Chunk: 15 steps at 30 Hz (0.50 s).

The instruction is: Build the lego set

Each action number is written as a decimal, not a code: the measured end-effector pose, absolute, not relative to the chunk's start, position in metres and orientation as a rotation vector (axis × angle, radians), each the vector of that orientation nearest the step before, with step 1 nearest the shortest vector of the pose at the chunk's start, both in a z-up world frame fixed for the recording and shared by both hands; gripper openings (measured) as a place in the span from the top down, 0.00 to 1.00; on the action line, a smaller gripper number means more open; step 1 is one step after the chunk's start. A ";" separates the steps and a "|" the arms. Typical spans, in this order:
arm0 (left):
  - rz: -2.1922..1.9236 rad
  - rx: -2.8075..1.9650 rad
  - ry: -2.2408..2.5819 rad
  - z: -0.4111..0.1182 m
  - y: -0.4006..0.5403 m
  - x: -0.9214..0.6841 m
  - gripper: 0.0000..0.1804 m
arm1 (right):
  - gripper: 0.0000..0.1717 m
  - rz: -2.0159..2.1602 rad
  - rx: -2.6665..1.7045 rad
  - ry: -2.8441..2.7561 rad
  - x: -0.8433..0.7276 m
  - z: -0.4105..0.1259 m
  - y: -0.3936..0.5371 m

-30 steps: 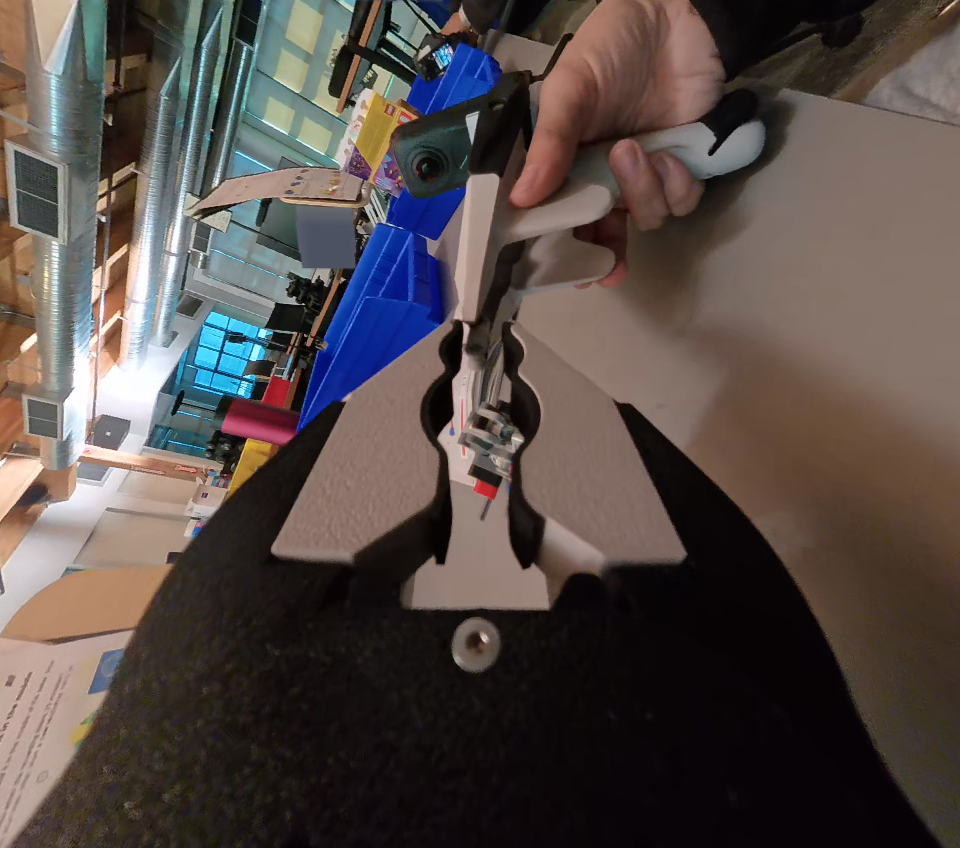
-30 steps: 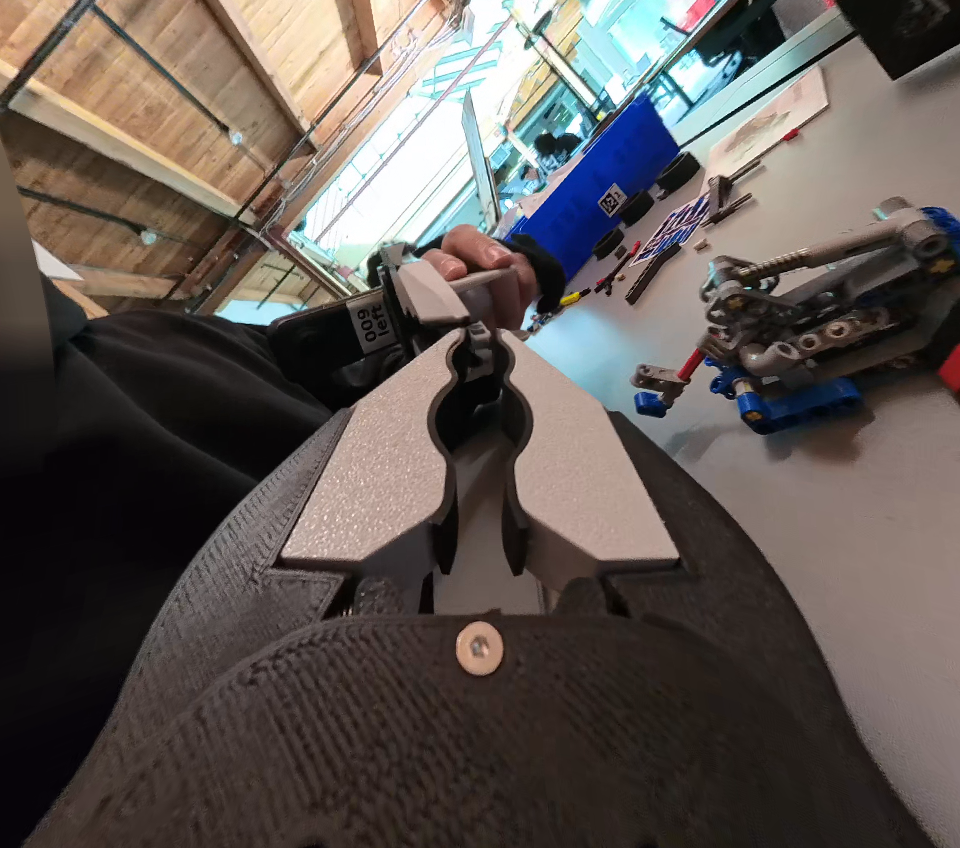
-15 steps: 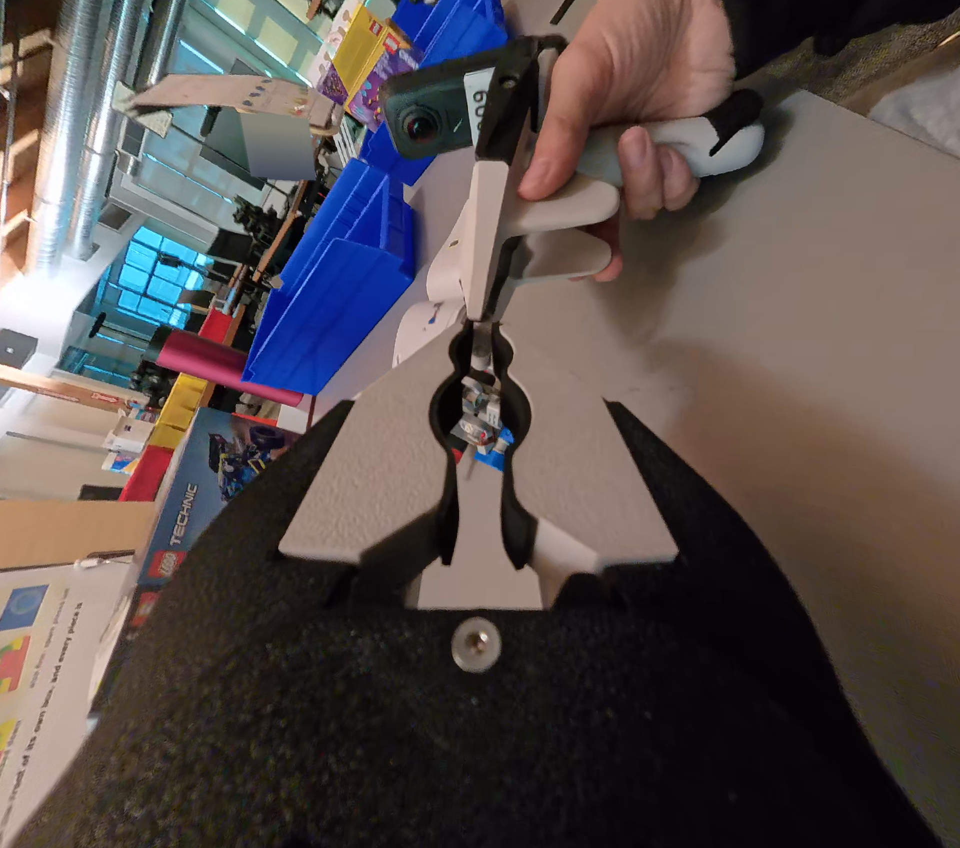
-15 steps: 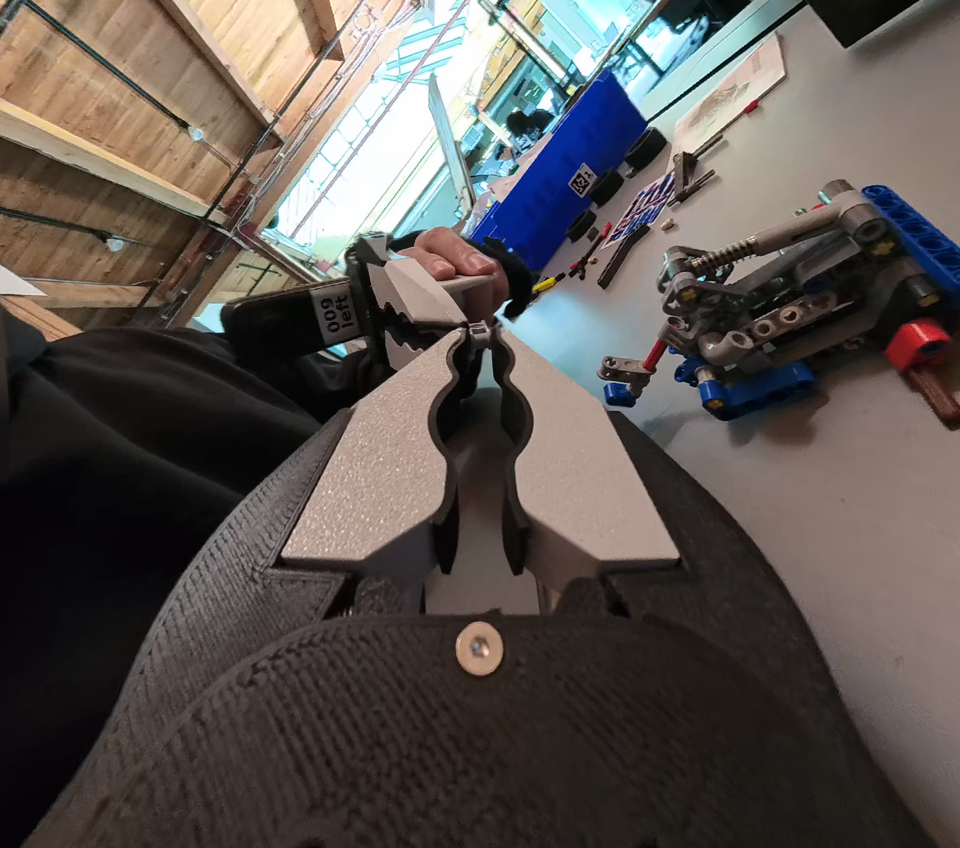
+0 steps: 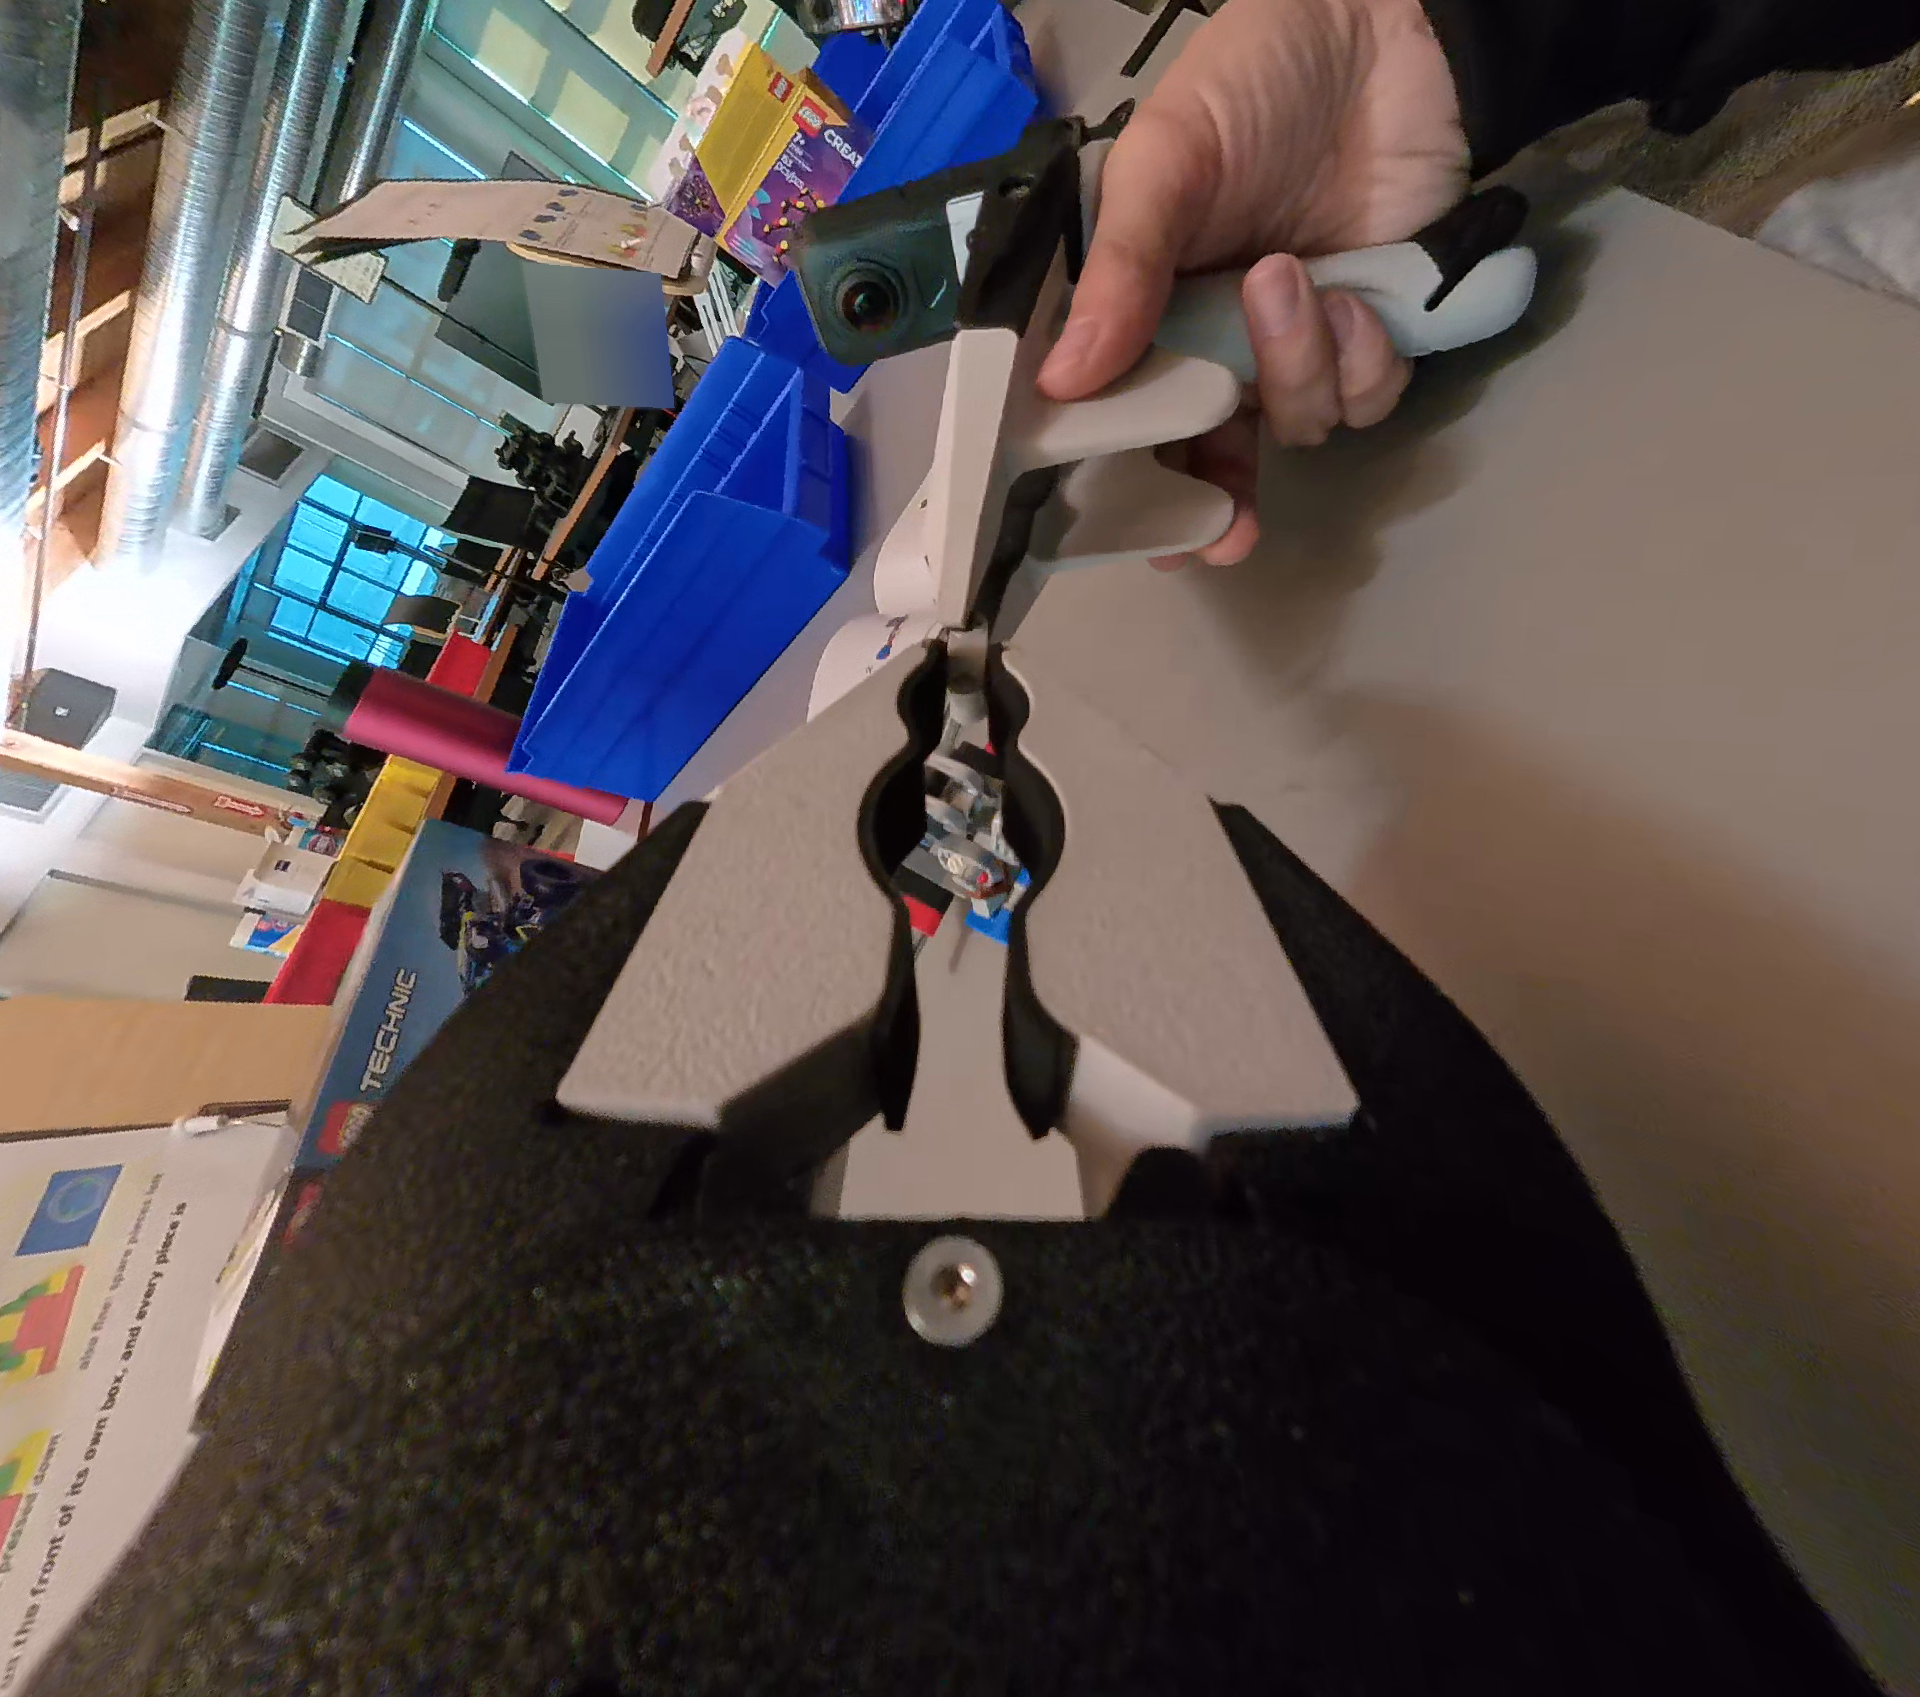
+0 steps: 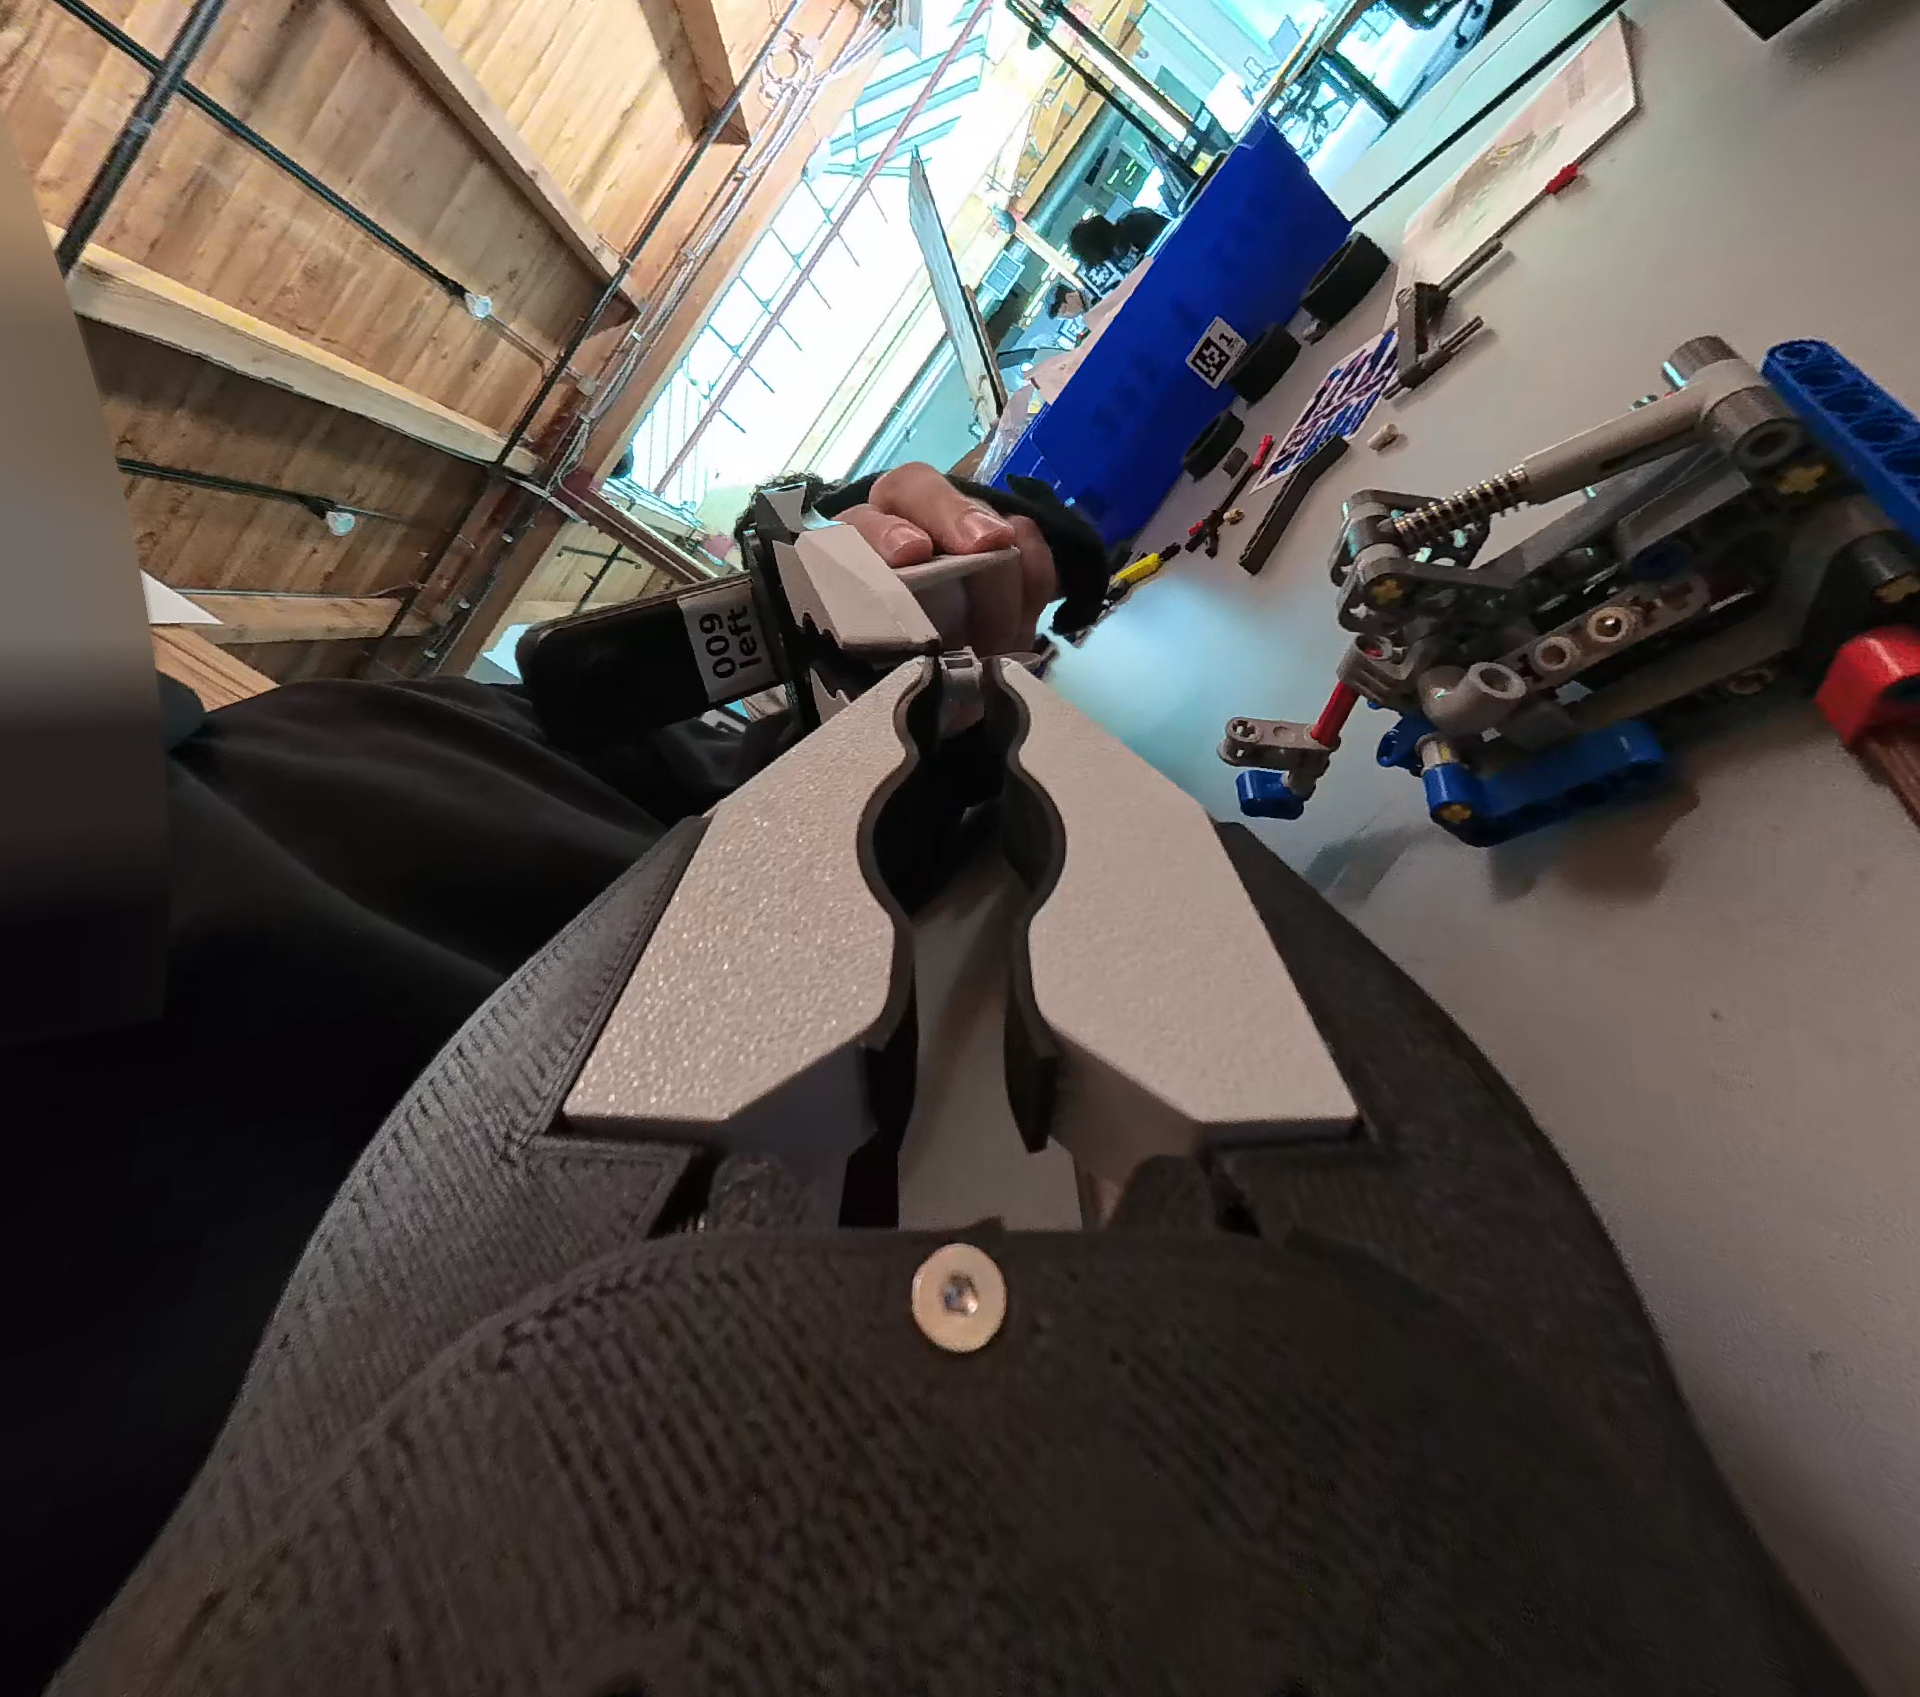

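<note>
Left wrist view: the left tool (image 5: 964,679) pinches a small grey piece (image 5: 966,697) that the right tool shares; printed toy boxes (image 5: 774,167) lie beyond blue bins (image 5: 686,608).

Right wrist view: the right tool (image 6: 961,683) pinches the same grey piece (image 6: 961,691); only here a half-built brick model (image 6: 1579,619) on the surface (image 6: 1558,1076), and a label on the left tool's camera (image 6: 644,660).

Grey bench (image 6: 1558,1076) carries a half-built brick model (image 6: 1579,629), loose black wheels (image 6: 1340,286), small scattered parts (image 6: 1288,494), an open booklet (image 6: 1527,141), blue bins (image 5: 707,598) and a dark box (image 5: 416,982).
</note>
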<state>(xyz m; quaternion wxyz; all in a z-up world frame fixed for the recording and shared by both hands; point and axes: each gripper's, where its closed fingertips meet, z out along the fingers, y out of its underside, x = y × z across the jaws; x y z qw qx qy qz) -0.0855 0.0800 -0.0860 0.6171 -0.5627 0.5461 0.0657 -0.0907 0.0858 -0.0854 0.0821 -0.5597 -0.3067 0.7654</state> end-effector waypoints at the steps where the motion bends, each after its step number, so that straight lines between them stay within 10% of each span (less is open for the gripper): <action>1: 0.136 -1.306 1.243 -0.085 0.080 -0.085 0.98 | 0.97 2.292 -1.658 -0.917 -0.090 -0.084 0.085; 15: -0.368 -1.655 0.861 -0.080 0.086 -0.096 0.98 | 0.84 1.289 -1.291 -1.379 -0.093 -0.091 0.090</action>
